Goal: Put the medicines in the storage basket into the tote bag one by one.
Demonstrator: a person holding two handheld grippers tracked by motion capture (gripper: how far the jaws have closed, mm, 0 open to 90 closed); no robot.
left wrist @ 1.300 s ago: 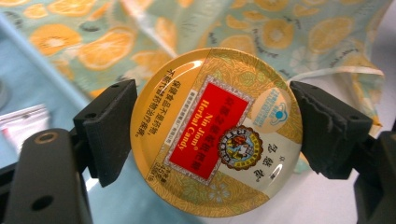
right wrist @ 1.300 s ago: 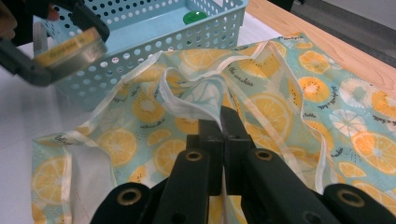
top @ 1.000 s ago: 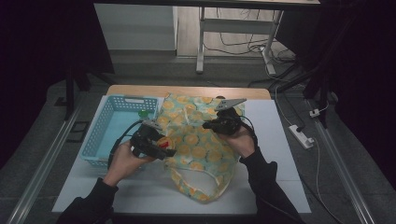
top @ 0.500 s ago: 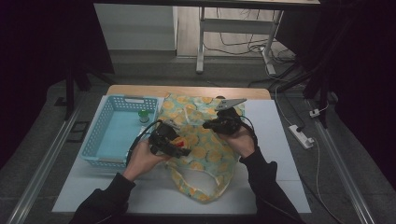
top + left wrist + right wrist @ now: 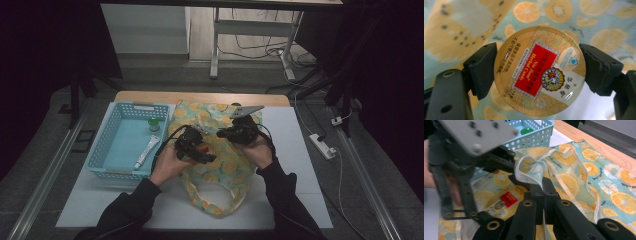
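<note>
We work at a white table top [image 5: 300,165] with a pale wooden strip along its far edge [image 5: 200,97], set in a dark room; a grey floor lies beyond, with the legs of a metal stand [image 5: 215,45], loose cables and a white power strip [image 5: 324,146] off to the right. On the left of the table sits a light-blue perforated plastic basket [image 5: 112,135], and in it we see a small green-capped bottle [image 5: 154,123] and a white tube [image 5: 146,152] lying flat. Just beside the basket spreads a light-blue fabric bag printed with orange slices [image 5: 227,165]. Our left gripper [image 5: 534,72] hangs over that bag with its pads pressed on either side of a round gold and red herbal candy tin [image 5: 539,71], which is held clear above the cloth. Our right gripper [image 5: 543,192] has its jaws fully together, pinching the white-trimmed edge of the bag and lifting it into a fold. The left gripper's frame and grey plate stand close in front of the right one, blocking part of the basket.
</note>
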